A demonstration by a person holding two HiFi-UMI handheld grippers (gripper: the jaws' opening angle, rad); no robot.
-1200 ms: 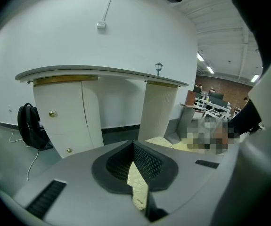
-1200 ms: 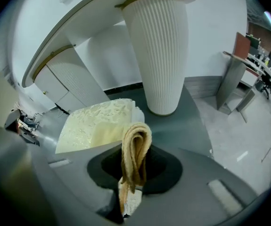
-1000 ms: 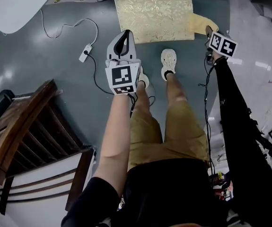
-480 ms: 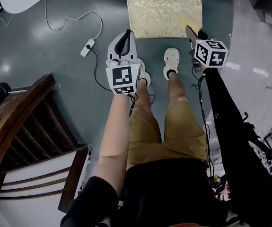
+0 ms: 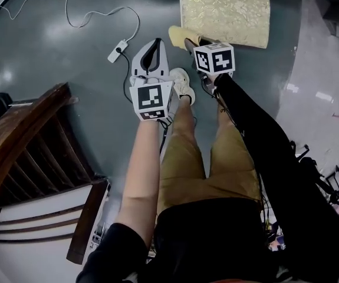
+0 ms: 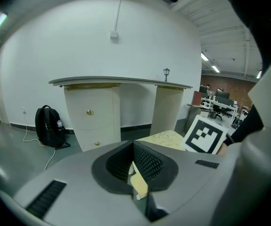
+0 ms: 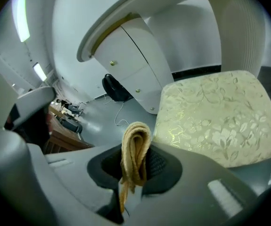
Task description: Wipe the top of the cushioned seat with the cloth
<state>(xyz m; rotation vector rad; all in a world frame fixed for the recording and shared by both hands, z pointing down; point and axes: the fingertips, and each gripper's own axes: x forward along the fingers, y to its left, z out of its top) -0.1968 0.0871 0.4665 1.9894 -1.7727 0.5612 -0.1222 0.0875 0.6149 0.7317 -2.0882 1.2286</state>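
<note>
The person stood on the grey floor (image 5: 69,75) over a low cushioned seat (image 5: 228,10) with a pale gold, flower-patterned top. The right gripper (image 7: 134,171) had its fingers pinched on a folded, tan-yellow cloth (image 7: 135,145). The fold stood up out of the fingers, and a loose strand hung down between them. Seen from the head view, the cloth was held just off the seat's near left corner, beside the top rather than over it. Whether it touched the edge could not be told.

The left gripper (image 6: 133,147) was held near the right one, a little lower in the head view, with its fingers drawn close together and gripping nothing. A pale yellow sliver showed in the narrow slit between them, and it could not be told what it was.

Behind the seat stood a white counter (image 6: 93,117) with small brass drawer knobs. A black backpack (image 6: 48,126) rested on the floor beside it. A white power strip (image 5: 117,50) on a cable lay on the floor to the left of the grippers. A dark wooden chair (image 5: 22,152) stood well apart on that side. One white shoe (image 5: 183,84) showed beside the left gripper's marker cube.
</note>
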